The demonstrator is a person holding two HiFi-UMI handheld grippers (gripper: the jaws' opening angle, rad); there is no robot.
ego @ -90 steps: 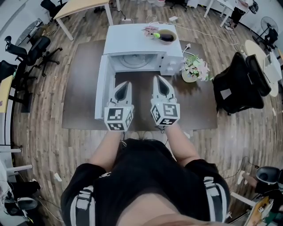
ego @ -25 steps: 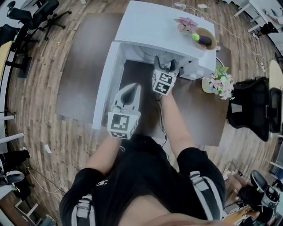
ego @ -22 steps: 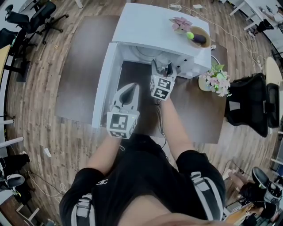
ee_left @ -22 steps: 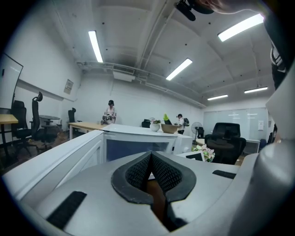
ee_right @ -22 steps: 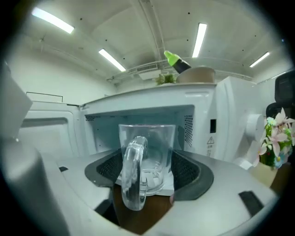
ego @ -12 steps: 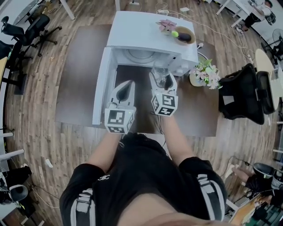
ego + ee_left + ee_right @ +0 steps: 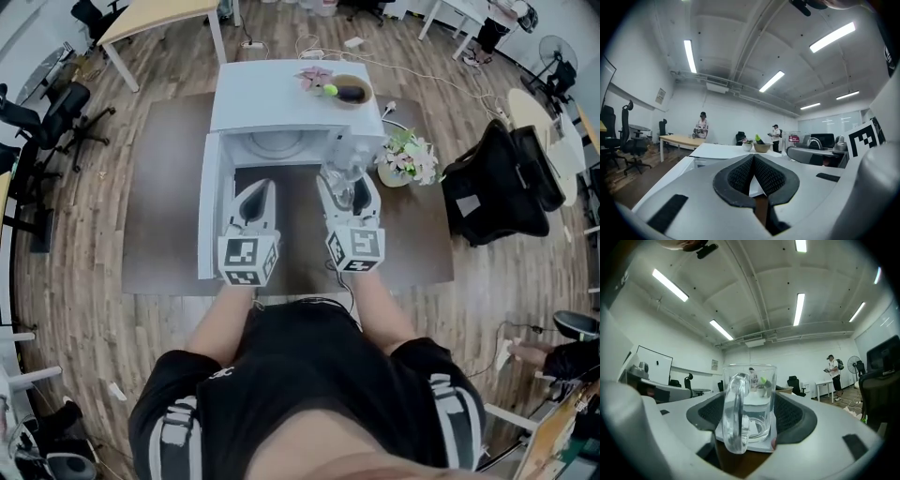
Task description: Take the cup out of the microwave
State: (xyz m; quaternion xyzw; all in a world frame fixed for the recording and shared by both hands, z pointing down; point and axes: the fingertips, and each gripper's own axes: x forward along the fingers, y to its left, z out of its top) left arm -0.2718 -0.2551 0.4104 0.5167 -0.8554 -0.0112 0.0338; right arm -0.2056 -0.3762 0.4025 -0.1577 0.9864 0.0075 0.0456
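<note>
A clear glass cup (image 7: 752, 399) with a handle stands upright between the pads of my right gripper (image 7: 752, 416), which is shut on it, the handle facing the camera. In the head view the cup (image 7: 344, 169) and right gripper (image 7: 348, 184) hang in front of the white microwave (image 7: 281, 94), outside its cavity (image 7: 279, 142). The microwave door (image 7: 208, 206) stands open to the left. My left gripper (image 7: 260, 186) is beside the right one, near the door. Its jaws (image 7: 753, 158) are shut with nothing between them.
A bowl with fruit (image 7: 349, 91) and a small flower (image 7: 316, 75) sit on top of the microwave. A pot of flowers (image 7: 405, 157) stands on the brown table (image 7: 159, 206) at the right. A black office chair (image 7: 506, 178) stands further right. People stand far off in the room.
My right gripper has drawn back out of the microwave cavity with the cup and risen towards the person. The left gripper has lifted a little.
</note>
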